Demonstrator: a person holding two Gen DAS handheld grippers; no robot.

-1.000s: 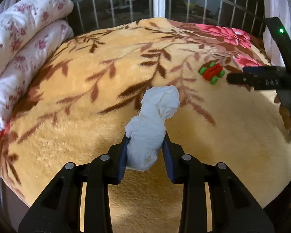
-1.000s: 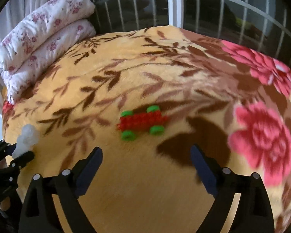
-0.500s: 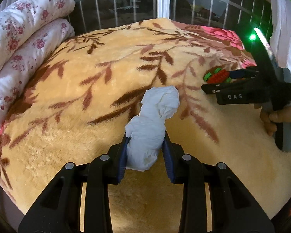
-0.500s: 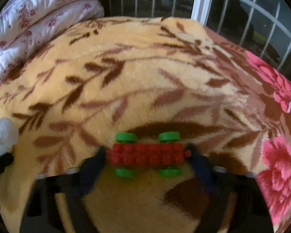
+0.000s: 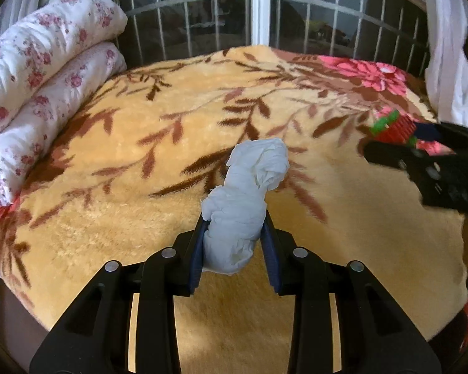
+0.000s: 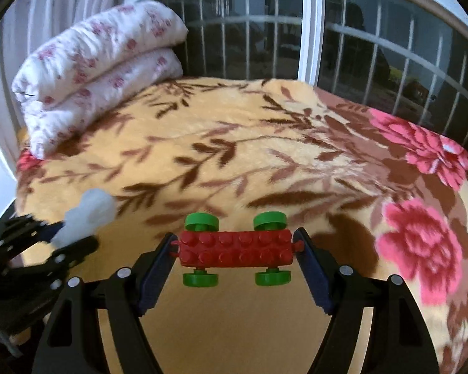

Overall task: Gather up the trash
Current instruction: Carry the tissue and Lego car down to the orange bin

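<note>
My left gripper (image 5: 234, 240) is shut on a crumpled white tissue (image 5: 246, 199) and holds it upright above the blanket; it also shows at the left of the right wrist view (image 6: 87, 218). My right gripper (image 6: 235, 251) is shut on a red toy brick car with green wheels (image 6: 235, 249), gripping it end to end and holding it above the blanket. In the left wrist view the car (image 5: 393, 127) shows at the far right between the right gripper's fingers (image 5: 390, 152).
A yellow fleece blanket with brown leaves and pink flowers (image 5: 140, 162) covers the bed. A folded white floral quilt (image 5: 40, 78) lies at the left. A barred window (image 5: 265, 15) stands behind the bed, a white curtain (image 5: 446, 46) at right.
My right gripper went down around the toy car, closed on its ends and lifted it off the blanket. My left gripper kept hold of the tissue, almost still.
</note>
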